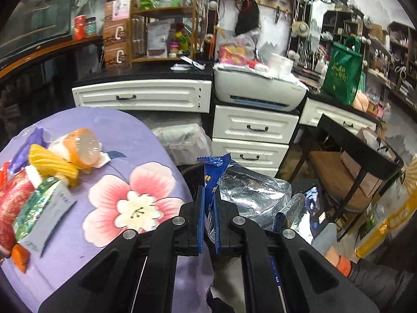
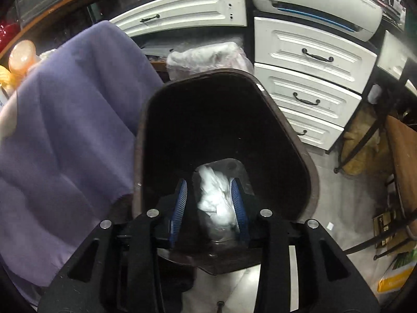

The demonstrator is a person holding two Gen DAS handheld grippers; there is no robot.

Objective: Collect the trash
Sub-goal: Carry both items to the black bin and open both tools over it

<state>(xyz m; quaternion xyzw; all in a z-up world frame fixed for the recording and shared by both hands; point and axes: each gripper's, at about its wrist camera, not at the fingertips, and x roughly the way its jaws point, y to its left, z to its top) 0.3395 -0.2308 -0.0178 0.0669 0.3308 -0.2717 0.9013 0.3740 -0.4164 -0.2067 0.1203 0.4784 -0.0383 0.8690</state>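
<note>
My left gripper (image 1: 208, 193) is shut on a blue snack wrapper (image 1: 214, 168) whose silver inside (image 1: 250, 190) spreads to the right, just past the edge of the purple flowered tablecloth (image 1: 125, 140). More trash lies on the cloth at the left: an orange jelly cup (image 1: 83, 146), a yellow piece (image 1: 49, 163), a red packet (image 1: 13, 203) and a green packet (image 1: 34, 208). My right gripper (image 2: 209, 185) points down into a dark bin (image 2: 138, 135). Its jaws stand apart around a clear plastic piece with crumpled white tissue (image 2: 216, 195); a gap shows at the left pad.
White drawers (image 1: 252, 127) with a printer (image 1: 260, 88) on top stand behind the bin. A white plastic bag (image 2: 208, 57) sits between bin and cabinet. A black side table (image 1: 359, 143) and a green bag (image 1: 341, 70) are at the right. The purple cloth (image 2: 65, 130) hangs left of the bin.
</note>
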